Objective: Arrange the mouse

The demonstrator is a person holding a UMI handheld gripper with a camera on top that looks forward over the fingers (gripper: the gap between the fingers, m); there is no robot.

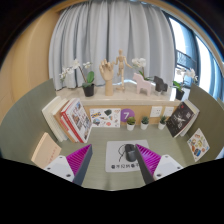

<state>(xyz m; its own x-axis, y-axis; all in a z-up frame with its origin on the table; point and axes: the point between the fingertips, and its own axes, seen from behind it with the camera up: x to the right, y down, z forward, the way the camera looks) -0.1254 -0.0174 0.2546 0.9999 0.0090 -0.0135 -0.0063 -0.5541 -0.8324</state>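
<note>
A dark mouse (128,152) lies on a white sheet with printed marks (115,163) on the grey-green desk (30,125). It is just ahead of my fingers and close to the inner side of the right finger. My gripper (112,160) is open and holds nothing. Its left magenta pad (75,160) and right magenta pad (150,157) stand wide apart on either side of the sheet. The mouse's near end is partly hidden by the right finger.
Upright books (70,118) and a pale wooden block (45,150) stand to the left. A wooden mannequin (121,72), a potted plant (88,85), small pots (129,121) and a dark book (182,118) stand beyond. Curtains hang behind.
</note>
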